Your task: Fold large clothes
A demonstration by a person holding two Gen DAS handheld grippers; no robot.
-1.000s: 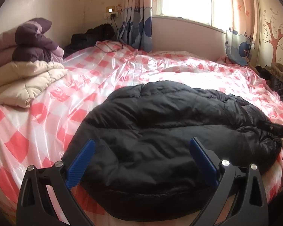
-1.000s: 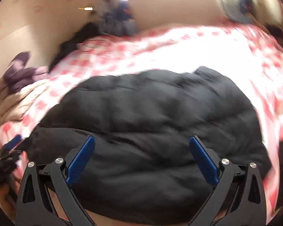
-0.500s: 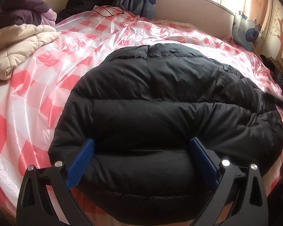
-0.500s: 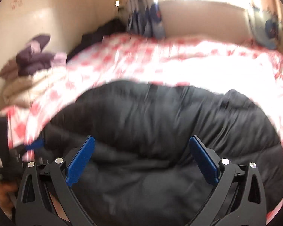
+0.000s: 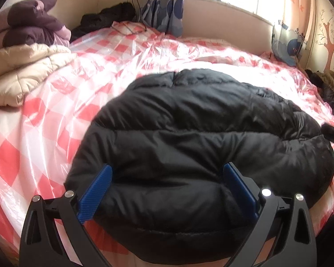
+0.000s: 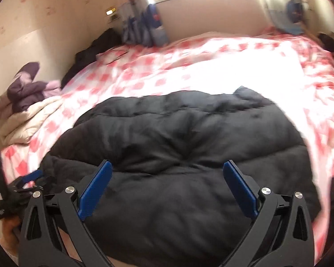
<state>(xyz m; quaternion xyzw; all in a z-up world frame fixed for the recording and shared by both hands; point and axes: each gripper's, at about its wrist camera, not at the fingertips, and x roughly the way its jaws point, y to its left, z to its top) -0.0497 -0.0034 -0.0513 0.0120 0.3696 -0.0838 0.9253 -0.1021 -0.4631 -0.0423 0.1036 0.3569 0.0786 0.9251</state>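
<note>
A black puffer jacket (image 5: 200, 146) lies folded in a thick bundle at the near edge of the bed, on a red-and-white checked plastic sheet (image 5: 55, 111). My left gripper (image 5: 167, 178) is open, its blue pads spread wide over the jacket's near left end, holding nothing. The jacket also fills the right wrist view (image 6: 184, 155). My right gripper (image 6: 167, 175) is open over its near edge, empty. The left gripper shows at the left edge of the right wrist view (image 6: 26, 182).
A pile of cream and purple coats (image 5: 22, 62) sits at the bed's left side. Dark clothes (image 5: 106, 19) lie at the far left corner by the curtains. More dark garments (image 5: 331, 89) lie at the right edge. A window wall runs behind the bed.
Both grippers stay open. The left camera has lifted and pulled back slightly, so more of the bed shows. The right view swings with motion blur, jacket staying beneath it.
</note>
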